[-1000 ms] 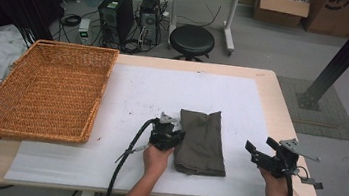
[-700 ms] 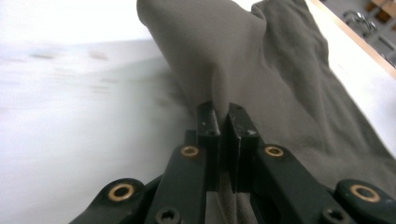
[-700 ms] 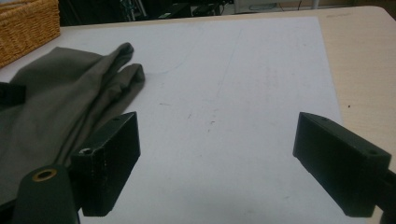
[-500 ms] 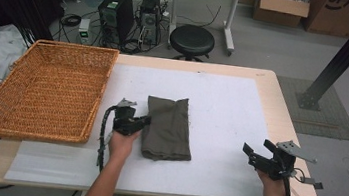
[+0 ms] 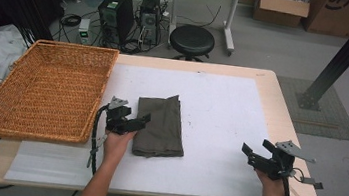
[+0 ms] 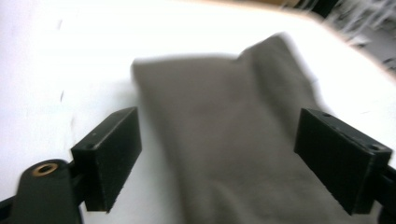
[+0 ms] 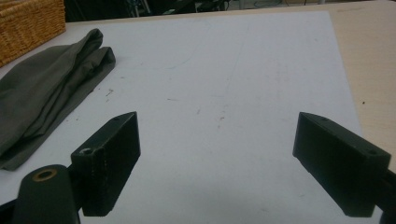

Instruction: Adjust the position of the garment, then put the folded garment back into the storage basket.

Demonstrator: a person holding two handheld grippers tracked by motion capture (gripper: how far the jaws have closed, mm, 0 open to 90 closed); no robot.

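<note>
The folded cloth (image 5: 160, 126) lies flat on the white mat of the surface (image 5: 221, 114), left of the middle and just right of the basket (image 5: 42, 89). Its long axis runs from the person's side toward the far edge, tilted slightly, with a small peak of fabric at the far right corner pointing away from the person.

The left hand-held gripper (image 5: 134, 122) sits at the cloth's left long edge, aimed across it toward the right, so the short way over the fabric lies straight ahead of it. Its jaws have just been opening and now stand wide and released; in the left gripper view the cloth (image 6: 233, 140) spreads between and beyond the 2 jaws, but neither pad presses on it.

The right hand-held gripper (image 5: 255, 157) is well apart, near the surface's right front corner, also released with nothing between its jaws. From there the cloth (image 7: 46, 98) lies far off to its left, so the left hand is plainly the nearer 1.

Judging from this, any next grab falls to the left hand: the cloth's near long edge is right in front of it, and the basket is just behind it.
</note>
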